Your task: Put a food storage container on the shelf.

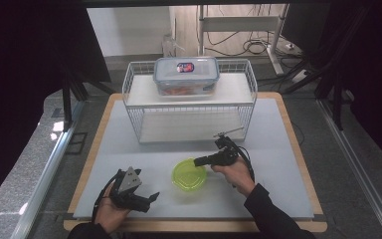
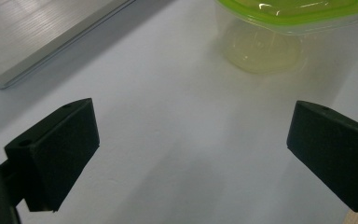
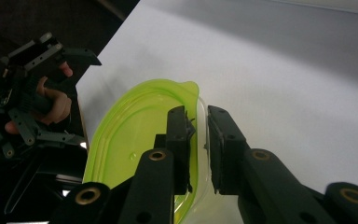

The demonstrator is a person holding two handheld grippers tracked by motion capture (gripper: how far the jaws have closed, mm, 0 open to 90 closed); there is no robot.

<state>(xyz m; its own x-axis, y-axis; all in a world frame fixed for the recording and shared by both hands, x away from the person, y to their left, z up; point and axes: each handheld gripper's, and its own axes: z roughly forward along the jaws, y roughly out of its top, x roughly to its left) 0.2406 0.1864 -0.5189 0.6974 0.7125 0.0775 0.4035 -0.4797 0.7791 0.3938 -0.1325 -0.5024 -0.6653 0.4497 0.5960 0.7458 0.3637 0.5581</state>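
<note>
A clear container with a lime-green lid sits on the white mat near the table's front. My right gripper reaches it from the right. In the right gripper view my right gripper is shut on the rim of the green-lidded container, one jaw over the lid and one outside the clear wall. Left of the container, my left gripper rests low over the mat. In its own view my left gripper stands wide open on bare mat, with the container ahead.
A white wire rack stands at the back of the mat. A clear lidded food box sits on its top shelf. The rack's lower shelf edge shows ahead-left of the left gripper. My left gripper appears beyond the container.
</note>
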